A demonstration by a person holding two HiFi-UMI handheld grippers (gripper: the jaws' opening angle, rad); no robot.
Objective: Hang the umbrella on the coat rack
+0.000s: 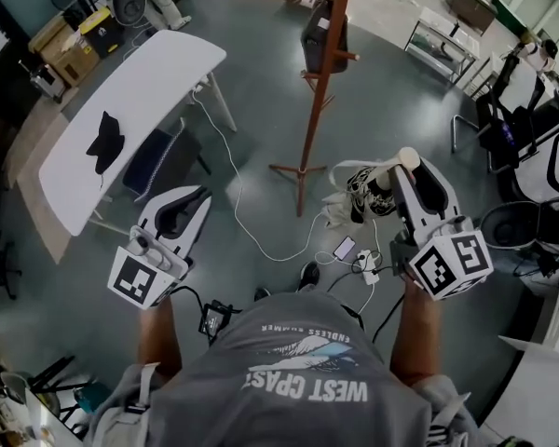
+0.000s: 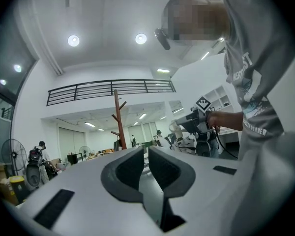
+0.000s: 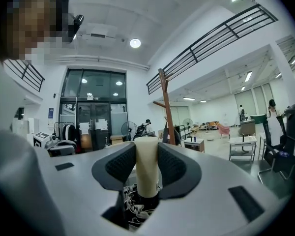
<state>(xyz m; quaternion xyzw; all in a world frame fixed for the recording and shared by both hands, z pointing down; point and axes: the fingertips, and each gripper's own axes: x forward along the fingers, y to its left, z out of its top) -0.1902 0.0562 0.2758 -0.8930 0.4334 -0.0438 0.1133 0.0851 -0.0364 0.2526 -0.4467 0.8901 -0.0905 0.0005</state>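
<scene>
Umbrella (image 1: 365,192): black-and-white patterned canopy, bunched, below a cream cylindrical handle (image 3: 146,167). Right gripper (image 1: 412,168), right of centre in the head view, is held out on a bare forearm (image 1: 415,329) with the jaws pointing toward the top of the frame. In the right gripper view, the jaws are clamped on the handle, one pad on each side, and the handle end projects past the tips. The canopy hangs beneath the jaws. Left gripper (image 2: 146,163), lower left in the head view, is held out likewise; jaws a narrow gap apart, nothing between them. Coat rack (image 1: 324,73): brown wooden pole with pegs, upper centre, well apart from the umbrella.
</scene>
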